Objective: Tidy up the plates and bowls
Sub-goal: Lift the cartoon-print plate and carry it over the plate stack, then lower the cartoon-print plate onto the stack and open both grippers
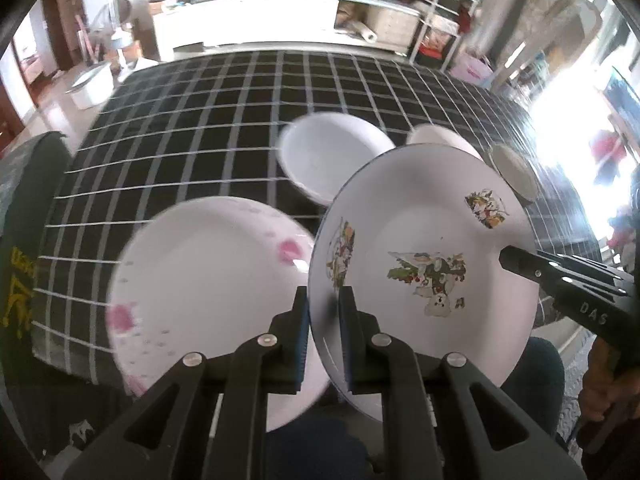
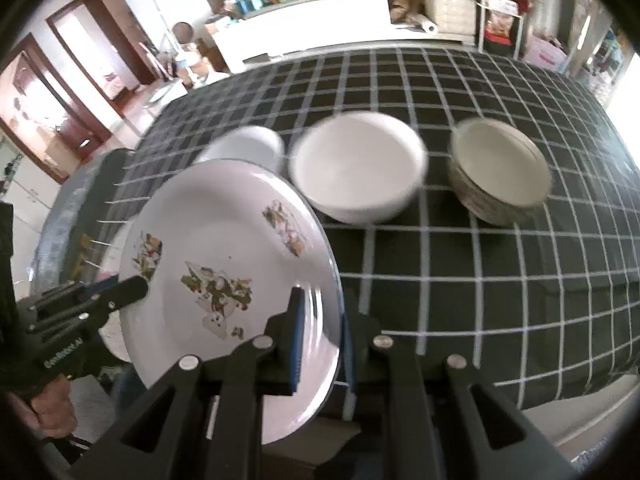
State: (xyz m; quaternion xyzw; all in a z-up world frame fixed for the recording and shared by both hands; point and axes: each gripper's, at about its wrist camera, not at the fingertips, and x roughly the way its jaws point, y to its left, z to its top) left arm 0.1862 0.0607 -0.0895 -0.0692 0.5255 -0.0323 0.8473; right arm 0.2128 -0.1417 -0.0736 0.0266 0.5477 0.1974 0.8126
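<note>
Black cloth crossed with thin white lines covers the table [image 2: 500,280], and on it, toward the far side, we see a white bowl [image 2: 358,168] in the middle, a stack of pale rimmed plates [image 2: 500,172] to its right, and a smaller white bowl [image 2: 256,146] to its left. Near us, we hold a large white plate with printed pictures [image 1: 424,264] tilted above the near edge of the table, gripped from both sides. Just left of it and lower lies a white plate with pink spots [image 1: 208,288], partly over the table's near edge; whether it touches the held plate we cannot tell. Our left gripper [image 1: 324,332] pinches the picture plate's left rim, its blue pads pressed on either face. Our right gripper [image 2: 322,340] clamps the right rim the same way, one pad above the plate and one beneath. Behind the table a long white cabinet [image 2: 316,20] carries assorted clutter.
</note>
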